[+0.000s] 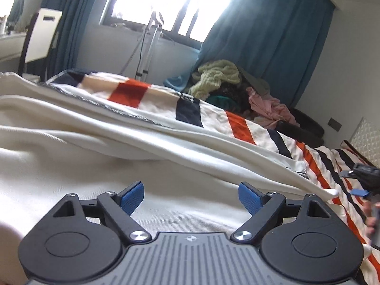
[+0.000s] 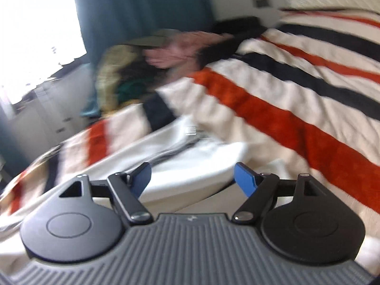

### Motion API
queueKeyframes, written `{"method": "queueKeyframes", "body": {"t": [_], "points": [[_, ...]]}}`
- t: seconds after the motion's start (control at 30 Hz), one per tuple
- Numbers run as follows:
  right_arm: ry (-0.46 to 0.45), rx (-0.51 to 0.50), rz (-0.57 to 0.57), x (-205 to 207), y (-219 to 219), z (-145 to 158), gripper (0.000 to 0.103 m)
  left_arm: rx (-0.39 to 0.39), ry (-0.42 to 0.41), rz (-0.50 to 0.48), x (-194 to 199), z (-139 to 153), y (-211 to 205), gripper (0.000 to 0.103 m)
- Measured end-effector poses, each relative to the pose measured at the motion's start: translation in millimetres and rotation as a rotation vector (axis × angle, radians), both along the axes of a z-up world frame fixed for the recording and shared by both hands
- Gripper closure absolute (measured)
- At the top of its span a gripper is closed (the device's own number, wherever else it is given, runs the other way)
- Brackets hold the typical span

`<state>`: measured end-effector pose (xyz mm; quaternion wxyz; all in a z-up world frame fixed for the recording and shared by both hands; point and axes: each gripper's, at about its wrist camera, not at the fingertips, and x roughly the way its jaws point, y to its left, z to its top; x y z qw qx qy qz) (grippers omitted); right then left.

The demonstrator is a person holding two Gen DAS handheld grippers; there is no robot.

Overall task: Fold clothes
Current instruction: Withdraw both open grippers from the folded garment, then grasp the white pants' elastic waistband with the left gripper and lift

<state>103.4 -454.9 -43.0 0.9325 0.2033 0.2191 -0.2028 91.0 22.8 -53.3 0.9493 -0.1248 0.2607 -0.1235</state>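
A cream knit garment (image 1: 118, 142) lies lengthwise across the orange-and-navy striped blanket (image 1: 237, 121); left gripper (image 1: 191, 196) and right gripper (image 2: 192, 178) hover released above it.

Left gripper (image 1: 191, 196) and right gripper (image 2: 192, 178) both hold their blue-padded fingers spread wide apart, gripping nothing

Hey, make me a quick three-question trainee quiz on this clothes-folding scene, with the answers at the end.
1. True or false: the left tool is shut on the cream knitted garment.
2. What lies under that garment? A) bare mattress B) white blanket with orange and navy stripes C) wooden floor
3. Fill in: the heap of unfolded clothes sits in front of the teal ____.

Key: 1 false, both it and the right tool are open; 2 B; 3 curtain.
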Motion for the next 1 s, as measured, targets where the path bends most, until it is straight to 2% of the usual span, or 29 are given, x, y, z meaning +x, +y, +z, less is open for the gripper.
{"method": "queueKeyframes", "body": {"t": [0.13, 0.23, 0.33, 0.43, 0.57, 0.77, 0.87, 1.0], "points": [[-0.052, -0.179, 0.154, -43.2, 66.7, 25.0, 0.025, 0.039, -0.041, 0.004, -26.2, 17.7, 0.8, 0.014], [-0.105, -0.198, 0.228, -77.7, 96.2, 31.8, 0.025, 0.078, -0.076, 0.016, -53.1, 30.4, 3.5, 0.012], [-0.136, -0.178, 0.238, -107.4, 112.1, 32.4, 0.025, 0.081, -0.089, 0.038, -79.3, 35.5, 8.8, 0.010], [-0.146, -0.167, 0.241, -125.5, 121.6, 30.4, 0.024, 0.071, -0.060, 0.058, -94.7, 33.2, 14.4, 0.010], [-0.129, -0.186, 0.222, -123.5, 124.1, 24.9, 0.024, 0.064, -0.012, 0.099, -99.5, 29.2, 20.7, 0.008], [-0.058, -0.155, 0.145, -113.4, 113.0, 8.5, 0.024, 0.022, 0.129, 0.202, -87.1, 13.6, 43.9, 0.006], [-0.032, -0.154, 0.115, -111.7, 109.4, 3.8, 0.024, 0.026, 0.196, 0.285, -81.5, 7.3, 57.1, 0.006], [-0.011, -0.136, 0.088, -110.6, 103.3, -0.8, 0.024, -0.103, 0.282, 0.393, -79.1, 4.9, 94.1, 0.003]]}}
